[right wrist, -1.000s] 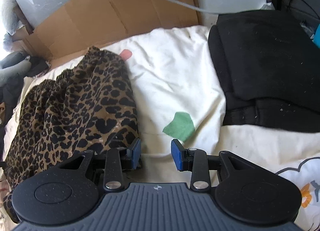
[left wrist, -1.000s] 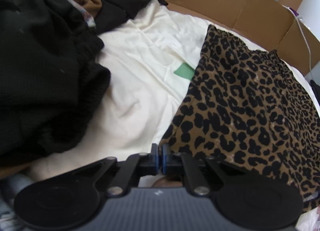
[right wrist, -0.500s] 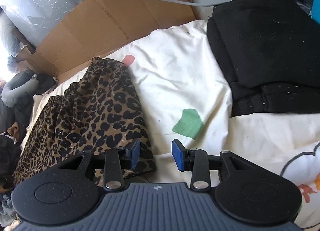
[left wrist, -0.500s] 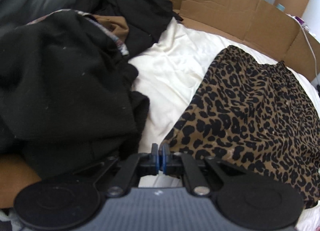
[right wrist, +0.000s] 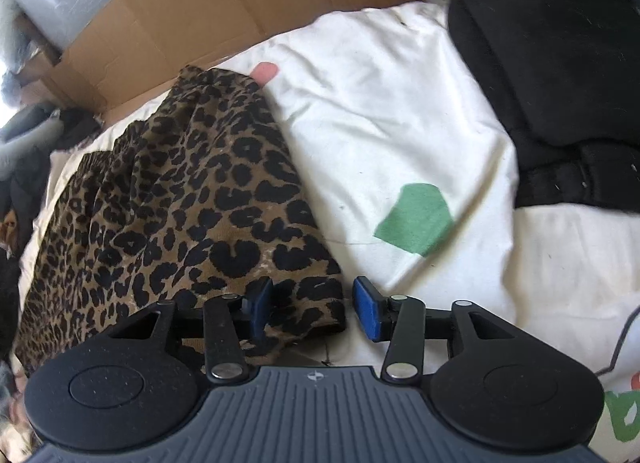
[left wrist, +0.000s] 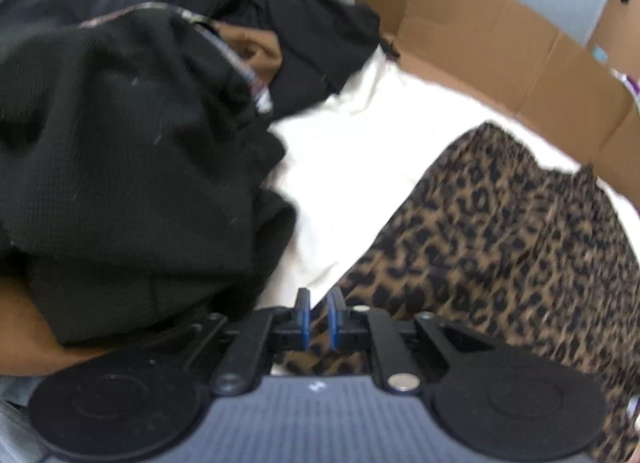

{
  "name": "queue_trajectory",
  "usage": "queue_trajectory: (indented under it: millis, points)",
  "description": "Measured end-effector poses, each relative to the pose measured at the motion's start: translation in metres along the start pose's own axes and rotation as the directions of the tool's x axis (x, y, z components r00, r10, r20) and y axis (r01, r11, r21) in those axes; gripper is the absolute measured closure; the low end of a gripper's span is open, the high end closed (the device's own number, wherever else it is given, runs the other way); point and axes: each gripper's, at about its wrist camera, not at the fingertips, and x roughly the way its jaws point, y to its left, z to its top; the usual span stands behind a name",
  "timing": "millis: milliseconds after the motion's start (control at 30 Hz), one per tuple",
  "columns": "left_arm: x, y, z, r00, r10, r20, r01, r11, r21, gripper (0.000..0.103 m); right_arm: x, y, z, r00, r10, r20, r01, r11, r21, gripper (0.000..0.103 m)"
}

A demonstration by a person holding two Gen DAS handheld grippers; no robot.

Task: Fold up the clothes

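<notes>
Left gripper (left wrist: 319, 315) jaws, just eased slightly apart, straddle one near corner of the leopard-print garment (right wrist: 168, 199) on the white sheet (right wrist: 380, 103); right gripper (right wrist: 314, 309), closing, brackets the other corner unpinched; fold apparently not begun, black pile (left wrist: 120, 167) untouched.

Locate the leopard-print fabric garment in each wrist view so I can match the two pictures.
Left wrist: the leopard-print fabric garment fills the right half, running down to the gripper.
Right wrist: it fills the left half, its near corner between the fingers.
Shared landmark: the brown cardboard wall behind the white sheet.
</notes>
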Motion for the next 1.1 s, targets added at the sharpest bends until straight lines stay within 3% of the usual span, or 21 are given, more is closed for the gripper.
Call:
queue_trajectory:
  millis: [33, 100, 433, 733, 867, 900, 967, 1100]
  points:
    - [-0.001, -0.005, 0.001, 1.000, -0.017, 0.010, 0.017, 1.000, -0.004, 0.093, -0.002, 0.003, 0.002, 1.000, -0.006, -0.003, 0.005, 1.000, -0.021, 0.095]
    - [-0.004, -0.018, 0.003, 0.998, -0.054, 0.023, 0.054, 0.999, 0.006, 0.093, -0.009, 0.007, 0.005, 1.000, -0.018, 0.001, 0.018, 0.999, -0.046, 0.099]
    - [-0.006, -0.068, -0.003, 0.983, -0.182, -0.011, 0.183, 0.980, 0.077, 0.092, -0.057, 0.052, 0.022, 0.984, -0.120, 0.133, 0.150, 0.957, -0.248, 0.099]
    - [-0.004, -0.085, -0.011, 0.975, -0.219, -0.044, 0.223, 0.969, 0.104, 0.089, -0.030, 0.086, 0.005, 0.998, -0.031, 0.060, 0.048, 0.951, -0.304, 0.093]
    - [0.000, -0.087, -0.016, 0.973, -0.223, -0.060, 0.228, 0.969, 0.094, 0.089, -0.016, 0.095, -0.008, 0.998, 0.055, 0.017, -0.048, 0.957, -0.286, 0.066]
    - [0.001, -0.087, -0.017, 0.972, -0.225, -0.064, 0.230, 0.969, 0.094, 0.089, -0.016, 0.098, -0.011, 0.997, 0.073, 0.007, -0.068, 0.955, -0.287, 0.064]
    - [0.001, -0.089, -0.019, 0.971, -0.228, -0.070, 0.234, 0.967, 0.099, 0.089, -0.016, 0.103, -0.018, 0.994, 0.108, -0.011, -0.107, 0.950, -0.292, 0.064]
    - [0.003, -0.090, -0.020, 0.970, -0.232, -0.072, 0.238, 0.966, 0.101, 0.089, -0.028, 0.102, -0.021, 0.993, 0.119, 0.025, -0.108, 0.958, -0.264, 0.064]
